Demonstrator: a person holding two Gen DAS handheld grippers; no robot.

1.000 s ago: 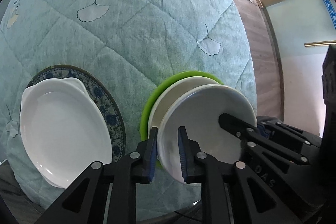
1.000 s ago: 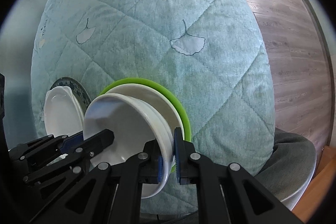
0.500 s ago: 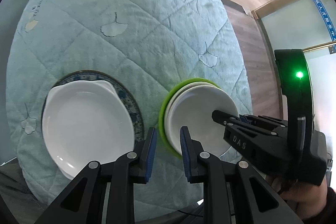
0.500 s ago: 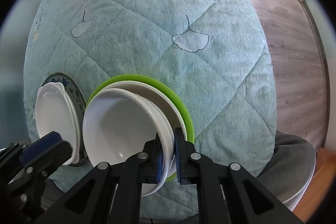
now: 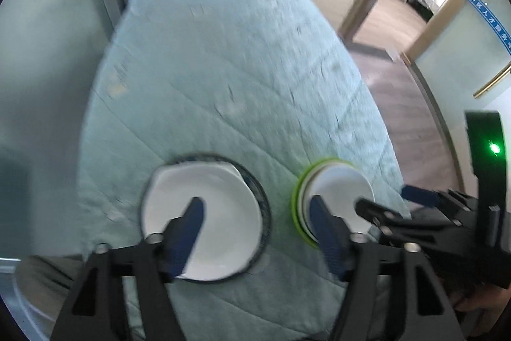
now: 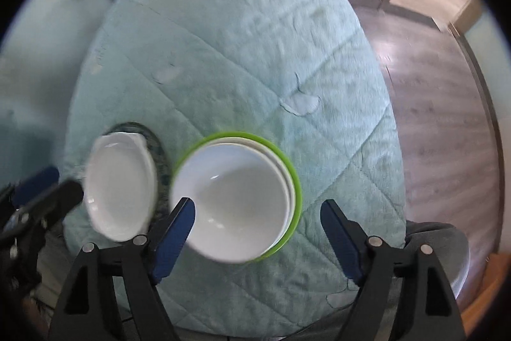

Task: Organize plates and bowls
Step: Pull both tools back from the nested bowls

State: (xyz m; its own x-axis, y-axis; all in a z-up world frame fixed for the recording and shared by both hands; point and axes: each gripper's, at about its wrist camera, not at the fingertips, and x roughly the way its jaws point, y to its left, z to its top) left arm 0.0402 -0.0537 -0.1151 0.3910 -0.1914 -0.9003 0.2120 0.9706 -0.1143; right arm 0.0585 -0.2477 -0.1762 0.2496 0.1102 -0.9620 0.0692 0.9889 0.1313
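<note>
We have just let both hand-held grippers, left [image 5: 255,213] and right [image 6: 257,214], spring apart, empty; the white bowl [image 6: 233,200] sits nested, and nothing looks left to stack.

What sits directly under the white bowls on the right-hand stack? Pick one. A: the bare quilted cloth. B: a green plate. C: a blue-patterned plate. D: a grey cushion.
B: in the right wrist view a green plate rims the nested white bowls from below, while the blue-patterned plate lies under the other white dish.
</note>
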